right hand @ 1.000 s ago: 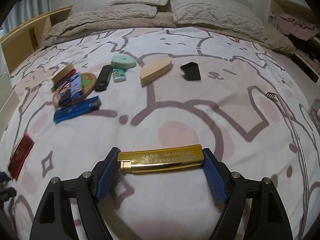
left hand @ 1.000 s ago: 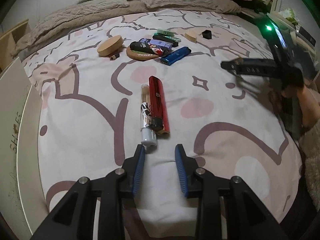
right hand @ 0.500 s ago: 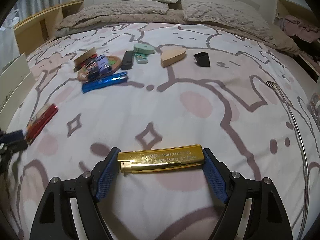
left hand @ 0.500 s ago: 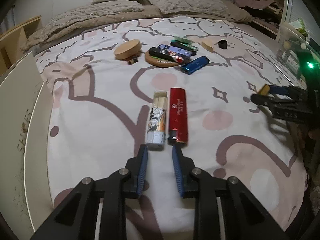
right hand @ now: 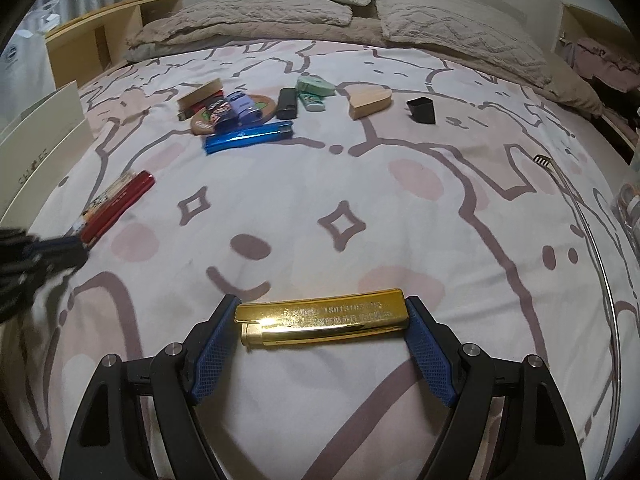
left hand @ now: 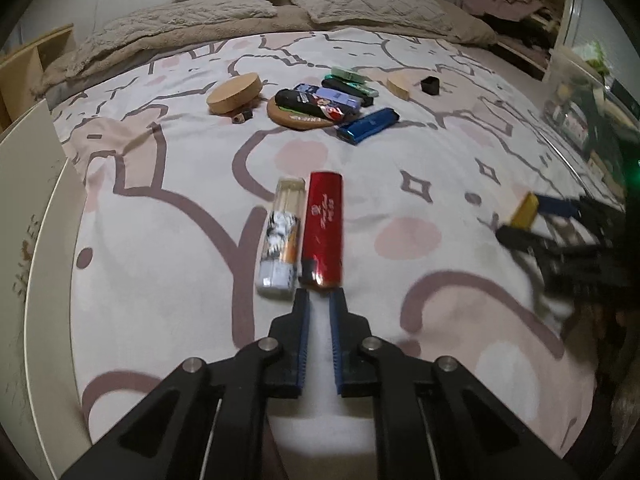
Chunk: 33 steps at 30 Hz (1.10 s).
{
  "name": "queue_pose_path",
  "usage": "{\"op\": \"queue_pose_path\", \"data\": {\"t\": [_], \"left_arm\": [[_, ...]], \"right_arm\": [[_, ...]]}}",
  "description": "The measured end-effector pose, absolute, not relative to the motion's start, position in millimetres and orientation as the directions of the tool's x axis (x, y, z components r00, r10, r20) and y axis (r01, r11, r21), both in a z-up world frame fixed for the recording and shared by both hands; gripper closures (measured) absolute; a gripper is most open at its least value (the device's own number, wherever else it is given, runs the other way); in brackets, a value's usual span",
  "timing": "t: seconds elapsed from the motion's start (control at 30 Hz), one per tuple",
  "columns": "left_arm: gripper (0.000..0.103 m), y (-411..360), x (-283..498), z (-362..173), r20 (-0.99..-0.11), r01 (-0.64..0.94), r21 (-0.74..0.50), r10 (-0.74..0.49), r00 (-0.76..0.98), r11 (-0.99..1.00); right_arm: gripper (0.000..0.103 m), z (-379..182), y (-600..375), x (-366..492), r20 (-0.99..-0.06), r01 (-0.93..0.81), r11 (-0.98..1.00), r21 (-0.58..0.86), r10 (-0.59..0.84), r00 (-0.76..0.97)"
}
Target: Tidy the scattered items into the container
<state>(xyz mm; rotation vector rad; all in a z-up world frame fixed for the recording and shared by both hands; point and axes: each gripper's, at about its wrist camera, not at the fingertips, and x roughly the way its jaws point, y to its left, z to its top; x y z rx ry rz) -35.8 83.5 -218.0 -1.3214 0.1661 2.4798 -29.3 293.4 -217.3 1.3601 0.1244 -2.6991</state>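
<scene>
Since a second ago my left tool (left hand: pixel 319 297) has narrowed to a slim gap, empty, just short of the red lighter (left hand: pixel 323 229) on the bed (left hand: pixel 160 280). Right tool (right hand: pixel 322 322) grips the gold lighter (right hand: pixel 320 318) endwise. I widen left first, then straddle the red one squarely.

**Bed layout, left wrist view**

Two lighters (left hand: pixel 322 228) side by side at frame centre on the bed (left hand: pixel 160 240). Upper centre: cork coaster (left hand: pixel 298 118) bearing several lighters; round wooden lid (left hand: pixel 233 93) to its left; another lighter (left hand: pixel 368 126) to its right. Pillows (left hand: pixel 360 12) along the top.
</scene>
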Motion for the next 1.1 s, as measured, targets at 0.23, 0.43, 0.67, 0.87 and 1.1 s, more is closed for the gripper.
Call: {"op": "queue_pose_path", "data": {"t": [0.23,0.43,0.67,0.87,1.1], "left_arm": [[0.032,85.4,-56.0,-220.3,-0.807,-0.339,-0.090,0.267,-0.526,-0.937],[0.017,103.8,-65.0,-226.0,-0.809,-0.358,-0.017,0.224,-0.544,-0.933],[0.046,98.4,-74.0,-222.4,-0.795,-0.317,-0.025,0.211,-0.569,-0.948],[0.080,102.4,-60.5,-218.8,-0.787,-0.365,-0.001,0.226,-0.573,-0.931],[0.080,105.8,-28.6,-213.2,-0.815,-0.466,0.038,0.242,-0.526,-0.884]], "right_arm": [[0.021,-218.3,291.7,-28.4,-0.806,0.138,-0.990,-0.023,-0.064,-0.589],[0.021,-218.8,291.8,-28.8,-0.806,0.138,-0.990,-0.024,-0.063,-0.588],[0.021,-218.2,287.7,-25.0,-0.802,0.134,-0.991,-0.030,-0.056,-0.595],[0.021,-216.7,291.6,-18.1,-0.801,0.163,-0.986,0.037,-0.127,-0.585],[0.021,-215.8,291.1,-9.0,-0.800,0.182,-0.981,0.063,-0.159,-0.579]]}}
